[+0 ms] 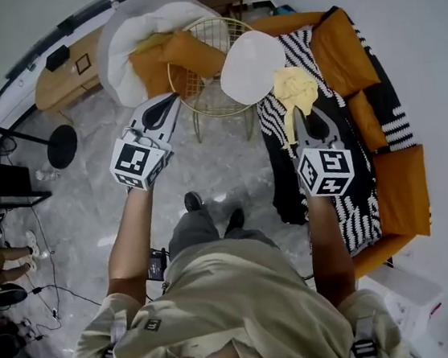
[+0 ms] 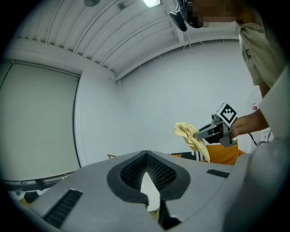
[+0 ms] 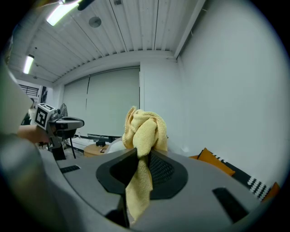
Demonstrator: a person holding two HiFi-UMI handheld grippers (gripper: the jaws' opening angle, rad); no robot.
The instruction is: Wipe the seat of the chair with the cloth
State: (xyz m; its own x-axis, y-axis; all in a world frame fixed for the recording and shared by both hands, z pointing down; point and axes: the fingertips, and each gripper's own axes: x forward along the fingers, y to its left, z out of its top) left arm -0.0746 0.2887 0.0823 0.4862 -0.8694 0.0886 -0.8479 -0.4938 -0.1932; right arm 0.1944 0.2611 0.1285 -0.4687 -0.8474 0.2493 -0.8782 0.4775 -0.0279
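Chair-wiping kit, cloth held aloft
We list, in the head view: left gripper (image 1: 171, 100) at 11 o'clock, jaws together, empty; wire chair (image 1: 202, 96), white seat (image 1: 249, 67) at 12; yellow cloth (image 1: 294, 91) at the seat's 4 o'clock, clamped in right gripper (image 1: 302, 113).

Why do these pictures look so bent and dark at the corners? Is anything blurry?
Head view: wide lens bows the room, shiny floor shows pale glare. Left gripper view: fisheye ringed in black, ceiling lamp blown out. Right gripper view: same black ring, cloth sharp, near left edge out of focus.
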